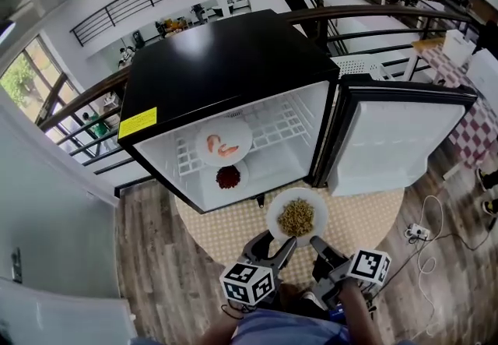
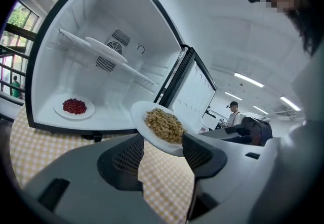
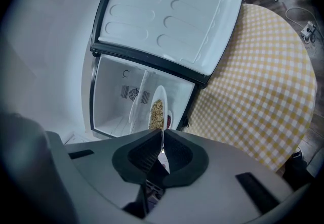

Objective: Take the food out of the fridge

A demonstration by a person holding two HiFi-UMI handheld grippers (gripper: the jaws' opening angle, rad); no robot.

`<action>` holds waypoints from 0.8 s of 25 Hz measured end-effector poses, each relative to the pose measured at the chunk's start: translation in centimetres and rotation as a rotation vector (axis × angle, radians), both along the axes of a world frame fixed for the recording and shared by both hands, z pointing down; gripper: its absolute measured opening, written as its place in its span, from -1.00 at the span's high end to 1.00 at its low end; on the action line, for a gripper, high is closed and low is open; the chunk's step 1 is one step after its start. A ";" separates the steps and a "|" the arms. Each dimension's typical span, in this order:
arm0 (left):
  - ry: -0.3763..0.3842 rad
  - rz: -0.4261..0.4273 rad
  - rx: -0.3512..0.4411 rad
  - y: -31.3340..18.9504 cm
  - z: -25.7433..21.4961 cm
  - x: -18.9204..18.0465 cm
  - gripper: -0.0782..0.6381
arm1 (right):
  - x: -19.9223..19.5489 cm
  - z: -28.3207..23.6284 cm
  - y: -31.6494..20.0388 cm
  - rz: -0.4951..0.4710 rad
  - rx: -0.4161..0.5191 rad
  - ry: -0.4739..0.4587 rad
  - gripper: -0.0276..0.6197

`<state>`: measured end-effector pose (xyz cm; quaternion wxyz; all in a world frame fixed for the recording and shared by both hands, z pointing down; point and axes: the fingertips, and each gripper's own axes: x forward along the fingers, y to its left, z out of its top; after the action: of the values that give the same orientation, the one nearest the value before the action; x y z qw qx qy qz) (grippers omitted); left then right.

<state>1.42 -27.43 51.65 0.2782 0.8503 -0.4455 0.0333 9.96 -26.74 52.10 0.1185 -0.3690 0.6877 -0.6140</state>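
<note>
A black mini fridge (image 1: 226, 63) stands open, its door (image 1: 397, 149) swung to the right. Just outside it hangs a white plate of brownish food (image 1: 296, 216). My right gripper (image 1: 317, 244) is shut on that plate's near rim; in the right gripper view the plate (image 3: 157, 112) stands edge-on between the closed jaws (image 3: 162, 134). My left gripper (image 1: 272, 246) is open beside it, and the plate (image 2: 162, 126) hangs over the gap with its rim at the right finger's tip. Inside the fridge, a plate of shrimp (image 1: 224, 142) rests on the wire shelf and a plate of red food (image 1: 228, 177) on the floor.
The fridge sits on a round table with a yellow checked cloth (image 1: 366, 219). A power strip and white cable (image 1: 420, 230) lie on the wooden floor at right. A railing (image 1: 85, 102) runs behind the fridge. A person stands far off (image 2: 234, 113).
</note>
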 end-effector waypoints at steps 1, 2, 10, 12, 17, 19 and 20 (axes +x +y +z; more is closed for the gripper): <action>0.000 -0.007 0.000 0.5 -0.1 0.3 0.12 | 0.2 -0.2 0.4 -0.007 0.002 -0.005 0.84; -0.001 -0.013 0.002 0.9 -0.2 0.5 0.12 | 0.4 -0.3 0.8 -0.014 0.005 -0.010 0.84; -0.018 -0.077 0.007 4.3 -0.4 2.2 0.12 | 1.8 -1.2 3.7 -0.070 0.027 -0.026 0.84; -0.025 -0.092 0.009 5.3 -0.2 2.5 0.12 | 2.1 -1.0 4.6 -0.079 0.021 -0.030 0.84; -0.057 -0.121 0.010 7.2 -0.1 3.1 0.12 | 3.1 -0.6 6.4 -0.100 0.022 -0.008 0.84; -0.073 -0.129 0.015 7.7 -0.2 3.0 0.12 | 3.0 -0.6 6.9 -0.099 0.018 -0.023 0.84; -0.080 -0.134 0.017 7.8 -0.3 3.0 0.12 | 3.0 -0.7 7.0 -0.100 0.021 -0.033 0.84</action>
<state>4.38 -19.59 51.32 0.2546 0.8190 -0.5123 0.0448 12.91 -19.71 51.43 0.1030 -0.3226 0.7096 -0.6179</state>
